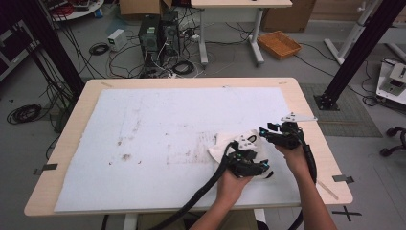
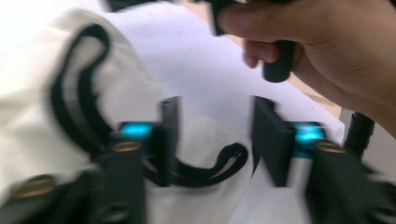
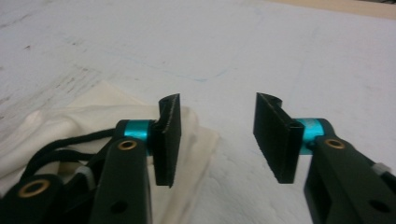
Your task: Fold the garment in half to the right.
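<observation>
Cloth bag, high view: your cream cloth bag lies on the white mat at the near right of the table, partly under your two grippers.
Grippers, high view: your left gripper sits on the bag; your right gripper hovers at its far edge. Jaw gaps are too small to read here.
Hidden, high view: your hands and the gripper bodies cover most of the bag, so you cannot tell how it is folded or where its opening lies.
Left claw, left gripper view: your jaws stand spread with nothing pinched; the black drawstring loops on the cloth between and behind them.
Risk, left gripper view: if you close now, you are likely to catch the cord alone, or cord and fabric together, and drag the bag askew.
Blur, left gripper view: the picture is smeared, so you cannot tell whether the left pad touches the cord. Your right hand cuts off the top right.
Right claw, right gripper view: your right gripper is spread and empty, with bare mat between the pads.
Risk, right gripper view: the bag's corner lies beside and behind the left jaw, so a straight close probably grabs nothing or only scrapes the mat.
Hidden, right gripper view: the left jaw and its arm cover part of the bag and its cord.
</observation>
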Demonstrator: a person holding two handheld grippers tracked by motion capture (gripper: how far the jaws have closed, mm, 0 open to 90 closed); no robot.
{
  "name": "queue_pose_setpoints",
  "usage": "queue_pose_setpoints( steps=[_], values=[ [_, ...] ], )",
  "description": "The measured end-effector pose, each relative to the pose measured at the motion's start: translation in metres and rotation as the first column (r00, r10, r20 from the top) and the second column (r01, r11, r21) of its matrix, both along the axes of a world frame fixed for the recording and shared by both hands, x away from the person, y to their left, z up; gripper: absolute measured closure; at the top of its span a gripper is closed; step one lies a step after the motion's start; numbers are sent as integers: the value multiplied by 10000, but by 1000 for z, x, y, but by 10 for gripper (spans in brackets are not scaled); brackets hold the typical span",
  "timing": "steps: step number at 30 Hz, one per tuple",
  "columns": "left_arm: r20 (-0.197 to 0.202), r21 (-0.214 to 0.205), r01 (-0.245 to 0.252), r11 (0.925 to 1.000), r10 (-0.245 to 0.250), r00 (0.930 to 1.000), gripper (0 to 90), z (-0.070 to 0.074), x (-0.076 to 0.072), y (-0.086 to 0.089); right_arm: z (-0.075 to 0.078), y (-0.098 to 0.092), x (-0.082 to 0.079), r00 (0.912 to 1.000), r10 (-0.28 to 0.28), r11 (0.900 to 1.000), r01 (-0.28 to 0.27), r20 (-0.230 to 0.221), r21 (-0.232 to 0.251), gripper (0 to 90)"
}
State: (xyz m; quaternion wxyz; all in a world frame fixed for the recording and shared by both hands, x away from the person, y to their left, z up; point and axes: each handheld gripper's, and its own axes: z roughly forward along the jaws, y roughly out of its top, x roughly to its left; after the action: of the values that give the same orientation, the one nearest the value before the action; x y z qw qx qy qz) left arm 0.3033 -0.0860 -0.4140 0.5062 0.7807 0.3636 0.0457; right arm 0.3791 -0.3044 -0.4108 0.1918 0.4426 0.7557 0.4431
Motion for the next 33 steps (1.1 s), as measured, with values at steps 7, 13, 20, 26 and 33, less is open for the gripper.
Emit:
queue_pose_setpoints(
  steps=[7, 13, 20, 26, 33],
  values=[
    [1061, -1058, -944, 9899, 1056, 9887, 290, 16, -10, 94, 0, -16, -43, 9997, -61, 9996, 54, 250, 276, 498],
    [1393, -1327, -2010, 9706, 2191, 9657, 255, 15, -15, 168, -10, 6, -89, 9864, 1644, 9862, -1645, -35, -183, 548],
    [1407, -1108, -2691, 9567, 2831, 9487, 254, 5, -21, 220, -25, 15, -99, 9730, 2190, 9722, -2240, -730, -686, 746],
    [1319, -928, -3047, 9479, 3151, 9399, 254, -3, -25, 250, -30, 7, -110, 9876, 983, 9821, -1162, -1228, -1482, 873],
    [1422, -771, -3118, 9470, 3200, 9367, 254, -7, -24, 271, 2, 20, -115, 9991, 433, 9955, -429, 32, -845, 471]
  ],
)
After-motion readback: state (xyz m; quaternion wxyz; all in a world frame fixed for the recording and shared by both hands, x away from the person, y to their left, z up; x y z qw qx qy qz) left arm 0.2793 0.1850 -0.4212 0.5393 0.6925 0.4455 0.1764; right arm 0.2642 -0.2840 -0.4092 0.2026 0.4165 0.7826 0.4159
